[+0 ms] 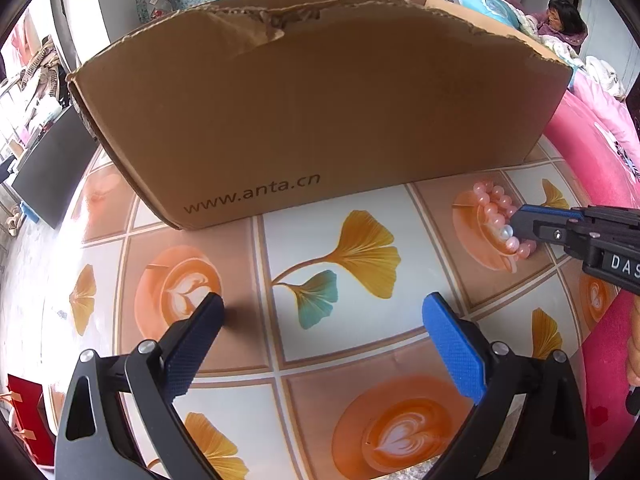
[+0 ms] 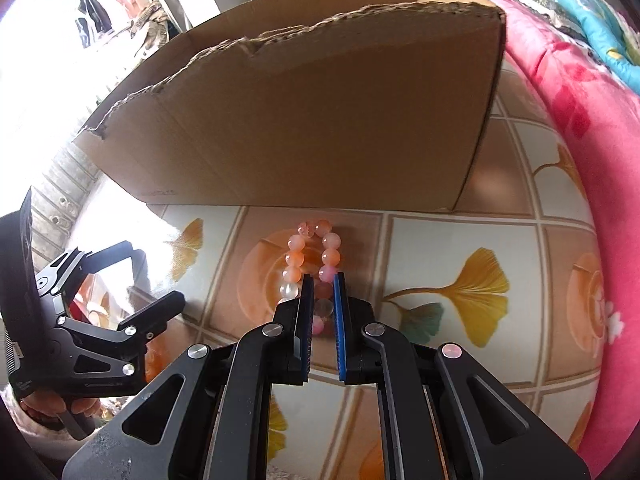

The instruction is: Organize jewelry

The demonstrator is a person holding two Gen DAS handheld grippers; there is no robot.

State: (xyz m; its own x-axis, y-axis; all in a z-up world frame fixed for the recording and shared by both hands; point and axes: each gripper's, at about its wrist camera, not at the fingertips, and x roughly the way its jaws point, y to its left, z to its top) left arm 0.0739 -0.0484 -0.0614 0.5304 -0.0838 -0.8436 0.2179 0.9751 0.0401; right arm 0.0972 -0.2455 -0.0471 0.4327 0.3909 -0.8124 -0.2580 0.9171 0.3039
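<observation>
A pink and orange bead bracelet (image 2: 298,258) lies on the patterned tablecloth in front of a cardboard box (image 2: 320,120). My right gripper (image 2: 323,280) is shut on the near side of the bracelet, low at the table. The bracelet also shows in the left wrist view (image 1: 494,208) with the right gripper (image 1: 520,224) on it, close to the box (image 1: 312,100). My left gripper (image 1: 320,312) is open and empty above the table, left of the bracelet.
The table (image 1: 280,344) carries a cloth with coffee-cup and ginkgo-leaf tiles. A pink blanket (image 2: 580,128) lies along the right edge. A red box (image 1: 24,412) sits at lower left, beyond the table. A person (image 1: 564,20) sits far back right.
</observation>
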